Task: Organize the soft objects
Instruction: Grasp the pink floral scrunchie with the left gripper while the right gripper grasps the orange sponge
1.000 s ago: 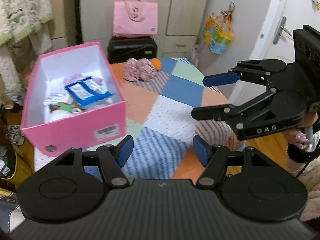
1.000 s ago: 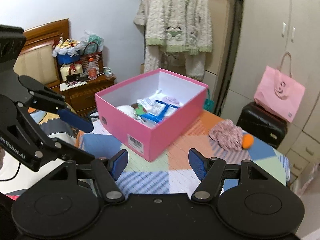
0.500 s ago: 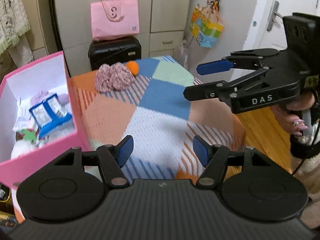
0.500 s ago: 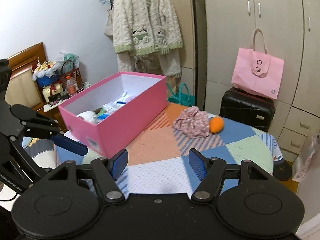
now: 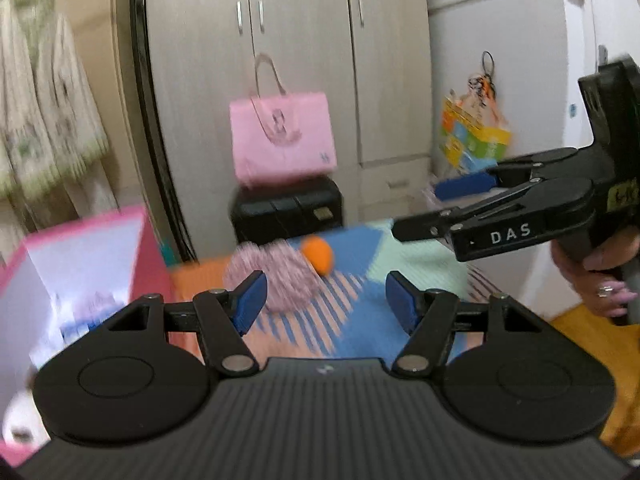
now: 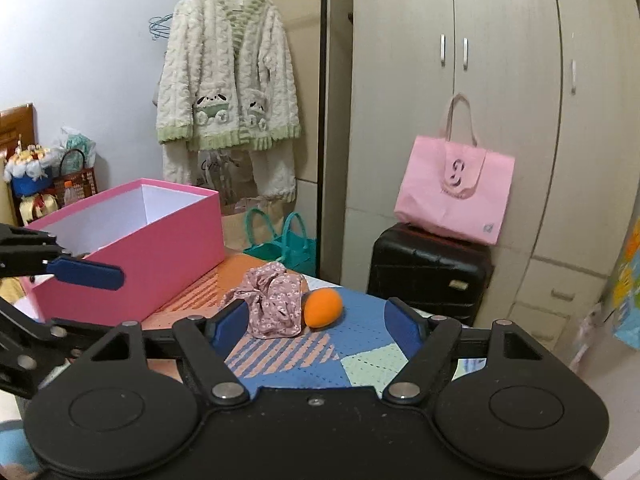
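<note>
Judging by what lies loose, we are partway: the pink box [image 6: 132,248] at left already holds soft things, while the floral cloth [image 6: 272,300] and orange ball [image 6: 323,307] wait mid-frame on the worktop [image 6: 360,360]. Our left gripper [image 5: 322,300] hangs released and empty; our right gripper [image 6: 316,320] is opening, nothing grasped.

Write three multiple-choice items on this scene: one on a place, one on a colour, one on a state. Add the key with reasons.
1. Where does the orange ball lie?
A. inside the pink box
B. on the patchwork cloth, touching the floral scrunchie
C. on the black suitcase

2. What colour is the tote bag on the suitcase?
A. pink
B. teal
C. white

3. The right gripper is:
A. clamped on the ball
B. holding the scrunchie
C. empty

Key: B, the ball sits against the scrunchie; A, the bag is pink; C, its opening jaws hold nothing.
</note>
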